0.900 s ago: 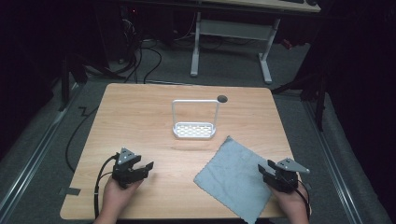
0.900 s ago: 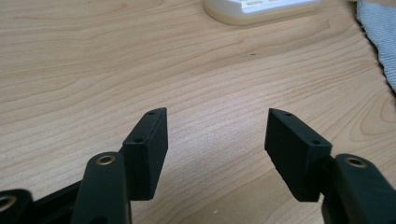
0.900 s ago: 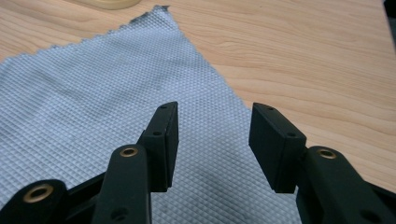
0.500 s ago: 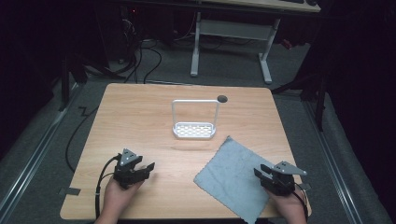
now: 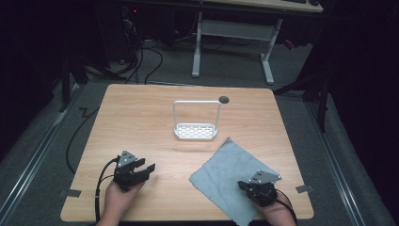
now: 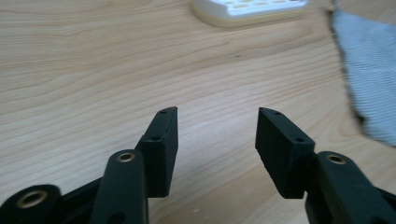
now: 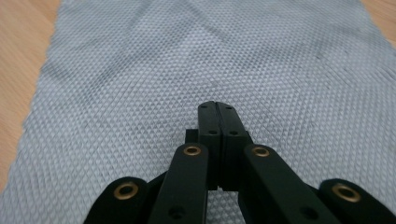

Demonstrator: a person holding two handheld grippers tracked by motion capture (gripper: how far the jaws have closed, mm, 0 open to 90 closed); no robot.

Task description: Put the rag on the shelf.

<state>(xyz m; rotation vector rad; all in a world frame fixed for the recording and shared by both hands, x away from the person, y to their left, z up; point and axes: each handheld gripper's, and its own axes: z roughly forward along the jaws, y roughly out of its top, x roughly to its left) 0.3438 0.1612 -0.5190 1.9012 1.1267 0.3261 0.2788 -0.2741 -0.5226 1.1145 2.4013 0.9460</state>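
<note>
My right gripper (image 7: 217, 108), jaws closed empty, hovers over the grey cloth (image 5: 233, 169) at the counter's (image 5: 141, 117) near right; my left gripper (image 6: 217, 126) waits open. Next, likely: open and pinch an edge.

One cloth (image 5: 233, 176), one rack (image 5: 196, 130), two grippers.

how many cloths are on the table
1. A single grey cloth lies flat on the near right part of the table, in front of the white rack, with the shut right gripper over its near edge. Nothing seems hidden.
</note>
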